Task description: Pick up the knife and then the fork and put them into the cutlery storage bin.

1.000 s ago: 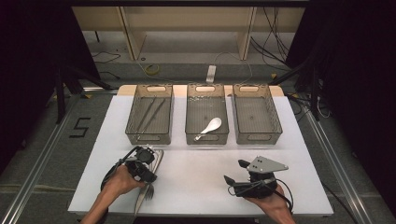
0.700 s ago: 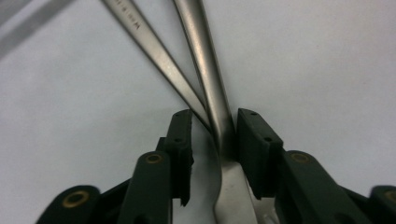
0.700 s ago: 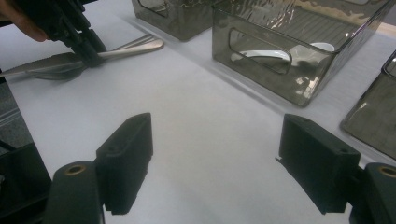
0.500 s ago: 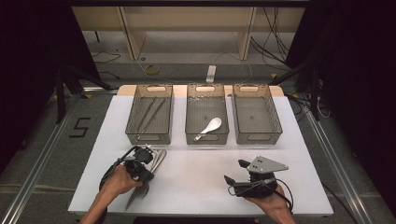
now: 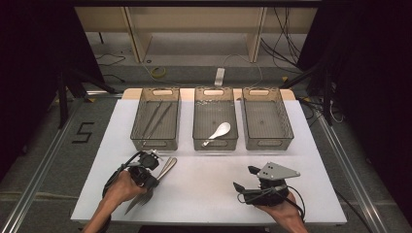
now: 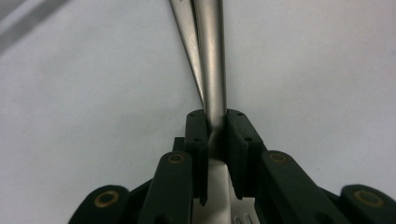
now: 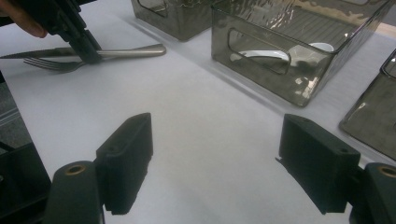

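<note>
A metal fork [image 5: 166, 166] and a knife [image 5: 132, 206] lie side by side on the white table, near its front left. My left gripper [image 5: 151, 178] reaches down across them. Its jaws have just been closing and now pinch the fork's handle [image 6: 211, 70] between the pads [image 6: 197, 133], while the knife's thinner handle [image 6: 187, 37] runs just left of it. From the right gripper view, the same left gripper [image 7: 86, 44] clamps the cutlery, fork tines [image 7: 49, 64] pointing left. My right gripper [image 5: 245, 178] rests at the front right, jaws wide apart [image 7: 217, 154] with nothing between them.
Three smoky clear bins stand in a row at the back. The left bin [image 5: 141, 127] holds thin metal sticks, the middle bin [image 5: 196, 121] a white spoon [image 5: 217, 132], and the right bin [image 5: 287, 124] holds nothing I can see. White table [image 5: 204, 179] lies between the grippers.
The left gripper's jaws have narrowed around the cutlery handle. Both hands stay where they were.
</note>
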The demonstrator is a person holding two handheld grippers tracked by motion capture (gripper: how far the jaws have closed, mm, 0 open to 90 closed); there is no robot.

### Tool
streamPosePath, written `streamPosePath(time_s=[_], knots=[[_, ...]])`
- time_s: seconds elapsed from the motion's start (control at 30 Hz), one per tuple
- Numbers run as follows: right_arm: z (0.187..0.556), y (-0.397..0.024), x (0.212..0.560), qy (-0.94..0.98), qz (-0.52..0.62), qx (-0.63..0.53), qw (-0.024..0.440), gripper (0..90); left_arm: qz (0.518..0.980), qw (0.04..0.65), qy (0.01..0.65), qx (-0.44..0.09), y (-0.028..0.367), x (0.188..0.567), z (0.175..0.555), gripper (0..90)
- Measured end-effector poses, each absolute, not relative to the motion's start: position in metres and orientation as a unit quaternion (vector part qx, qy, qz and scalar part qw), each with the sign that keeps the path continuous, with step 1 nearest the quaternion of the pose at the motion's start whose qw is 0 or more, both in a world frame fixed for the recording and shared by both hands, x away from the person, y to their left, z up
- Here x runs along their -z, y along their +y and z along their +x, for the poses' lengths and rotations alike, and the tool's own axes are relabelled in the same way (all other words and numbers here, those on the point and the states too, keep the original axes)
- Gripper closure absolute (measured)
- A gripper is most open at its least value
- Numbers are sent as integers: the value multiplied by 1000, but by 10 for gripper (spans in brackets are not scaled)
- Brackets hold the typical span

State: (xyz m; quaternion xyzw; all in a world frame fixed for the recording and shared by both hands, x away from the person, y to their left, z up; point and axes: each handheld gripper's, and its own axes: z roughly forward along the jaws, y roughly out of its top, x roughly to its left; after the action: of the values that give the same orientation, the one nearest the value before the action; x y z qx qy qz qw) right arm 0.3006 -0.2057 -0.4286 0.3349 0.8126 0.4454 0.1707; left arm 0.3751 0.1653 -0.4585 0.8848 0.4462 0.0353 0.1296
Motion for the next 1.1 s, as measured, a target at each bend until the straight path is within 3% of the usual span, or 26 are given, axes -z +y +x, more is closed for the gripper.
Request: streamPosePath(time_s=[0.4,0.63,1.1], knots=[[301,-206,428,812,335,-446,171,268,890,171,421,-38,164,447,372,793],[301,-204,428,814,331,-447,170,268,891,205,404,-11,159,439,368,794],[291,-165,424,843,241,-450,169,268,916,224,328,51,110,433,349,794]])
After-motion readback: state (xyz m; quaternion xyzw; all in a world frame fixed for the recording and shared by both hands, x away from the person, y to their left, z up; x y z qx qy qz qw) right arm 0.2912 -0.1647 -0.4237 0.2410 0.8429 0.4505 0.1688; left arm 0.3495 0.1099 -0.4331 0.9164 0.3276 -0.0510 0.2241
